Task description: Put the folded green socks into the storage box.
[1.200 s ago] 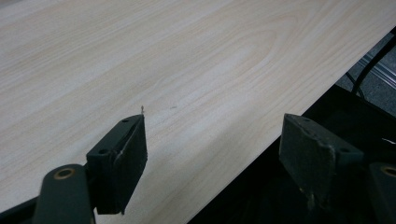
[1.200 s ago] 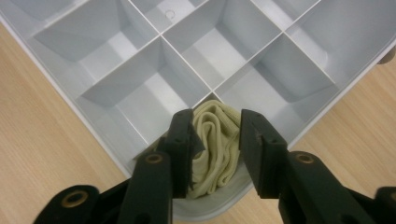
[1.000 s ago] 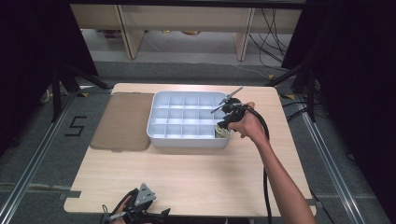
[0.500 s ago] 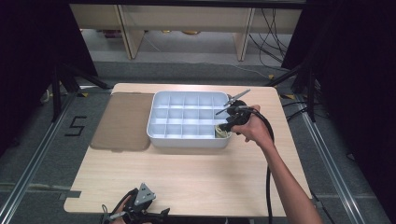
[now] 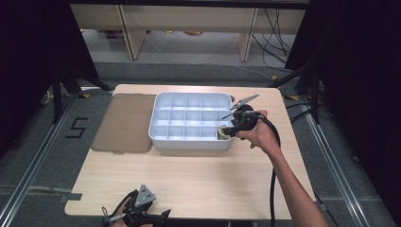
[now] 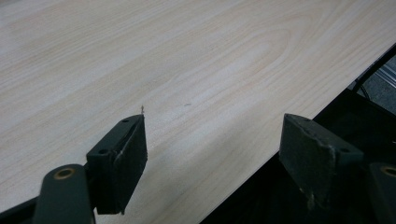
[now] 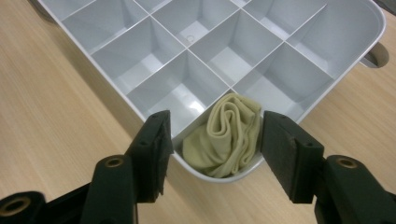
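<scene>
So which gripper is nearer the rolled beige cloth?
Right. The right gripper hangs open just over the beige cloth in the tray's corner compartment; the left gripper sits at the table's near edge.

A lab-like recording space: dark curtains, taped floor marking, loose cables.

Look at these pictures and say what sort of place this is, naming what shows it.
Probably a lab or workshop set up for recording handling tasks. A wooden table stands on a floor marked with tape and a number 5, dark curtains hang at both sides, and cables trail behind.
</scene>
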A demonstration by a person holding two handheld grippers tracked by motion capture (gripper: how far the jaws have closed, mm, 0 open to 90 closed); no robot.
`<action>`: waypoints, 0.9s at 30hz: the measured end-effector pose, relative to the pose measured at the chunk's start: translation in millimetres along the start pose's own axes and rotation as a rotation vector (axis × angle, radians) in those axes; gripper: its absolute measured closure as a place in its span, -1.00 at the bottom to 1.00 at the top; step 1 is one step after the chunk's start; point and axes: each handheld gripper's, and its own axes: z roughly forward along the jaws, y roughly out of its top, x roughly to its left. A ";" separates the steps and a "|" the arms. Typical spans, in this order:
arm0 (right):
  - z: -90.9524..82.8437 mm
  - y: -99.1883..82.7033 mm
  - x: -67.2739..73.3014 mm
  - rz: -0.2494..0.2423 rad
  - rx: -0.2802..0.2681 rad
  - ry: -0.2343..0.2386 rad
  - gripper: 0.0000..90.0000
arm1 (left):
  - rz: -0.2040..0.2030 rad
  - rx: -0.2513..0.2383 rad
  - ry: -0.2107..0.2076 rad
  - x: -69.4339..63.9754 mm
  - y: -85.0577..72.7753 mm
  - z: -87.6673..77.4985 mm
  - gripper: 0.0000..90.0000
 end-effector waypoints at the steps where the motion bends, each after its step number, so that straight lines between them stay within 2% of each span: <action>1: -0.5 -1.8 0.6 -0.003 -0.007 -0.001 -0.04 | 0.000 -0.003 -0.004 0.2 -0.1 0.1 -0.50; 3: -1.6 -4.7 2.9 0.005 -0.011 0.000 -0.08 | -0.006 -0.007 -0.005 0.1 -0.1 0.1 -0.50; 4: -2.3 -6.4 4.0 0.002 -0.013 0.001 -0.09 | -0.028 -0.029 -0.003 -1.7 -0.1 1.2 -0.50; 5: -2.2 -8.1 4.6 -0.005 -0.032 0.014 -0.10 | -0.033 -0.043 -0.005 -2.3 0.0 1.8 -0.50; 6: -3.8 -9.3 5.6 -0.003 -0.031 0.010 -0.12 | 0.002 -0.012 -0.002 0.2 0.2 -0.3 -0.50; 7: -4.0 -10.6 6.3 -0.012 -0.031 0.009 -0.12 | 0.004 -0.012 0.000 0.2 0.2 -0.3 -0.50; 10: -4.1 -15.0 9.3 -0.010 -0.068 0.014 -0.14 | -0.001 -0.002 -0.001 -0.2 -0.2 0.5 -0.51; 11: -6.6 -15.6 10.1 -0.008 -0.046 0.022 -0.16 | -0.002 -0.003 -0.003 -0.4 -0.2 0.7 -0.51; 12: -5.0 -17.8 11.0 -0.015 -0.074 0.015 -0.16 | -0.002 -0.005 -0.003 -0.5 -0.1 0.6 -0.51; 13: -8.5 -19.1 12.4 -0.001 -0.054 0.018 -0.16 | 0.005 -0.004 -0.001 -0.2 0.1 0.2 -0.52; 14: -9.1 -20.0 12.3 -0.006 -0.059 0.013 -0.17 | 0.001 -0.006 -0.001 0.1 0.0 0.0 -0.53; 15: -10.4 -21.2 14.0 0.008 -0.059 0.023 -0.17 | -0.006 -0.007 0.000 0.1 0.0 0.0 -0.54; 16: -8.7 -23.3 14.5 0.005 -0.084 0.012 -0.18 | -0.004 -0.008 0.000 0.3 0.2 -0.4 -0.55; 18: -11.5 -24.2 15.0 0.003 -0.063 0.018 -0.19 | 0.004 -0.008 0.000 1.0 0.5 -0.6 -0.58; 21: -12.8 -31.0 18.4 0.016 -0.088 0.023 -0.19 | -0.002 -0.003 -0.001 1.2 0.8 -1.2 -0.61; 22: -13.5 -32.3 17.7 -0.002 -0.087 0.029 -0.19 | -0.002 -0.003 -0.002 1.1 0.9 -1.2 -0.61; 23: -10.7 -34.8 18.2 -0.020 -0.120 0.035 -0.19 | -0.002 -0.004 -0.003 1.1 0.9 -1.2 -0.62; 24: -15.0 -36.2 19.7 0.002 -0.081 0.032 -0.19 | -0.002 -0.003 -0.002 1.3 0.9 -1.2 -0.62; 25: -14.6 -38.2 20.9 0.022 -0.096 0.026 -0.19 | -0.004 -0.002 -0.002 1.3 0.9 -1.2 -0.62; 26: -14.7 -39.5 21.3 0.016 -0.096 0.029 -0.19 | -0.007 -0.002 -0.002 1.2 0.8 -1.1 -0.62; 27: -14.8 -41.3 20.3 -0.011 -0.103 0.040 -0.19 | -0.006 -0.002 -0.003 1.3 0.9 -1.0 -0.62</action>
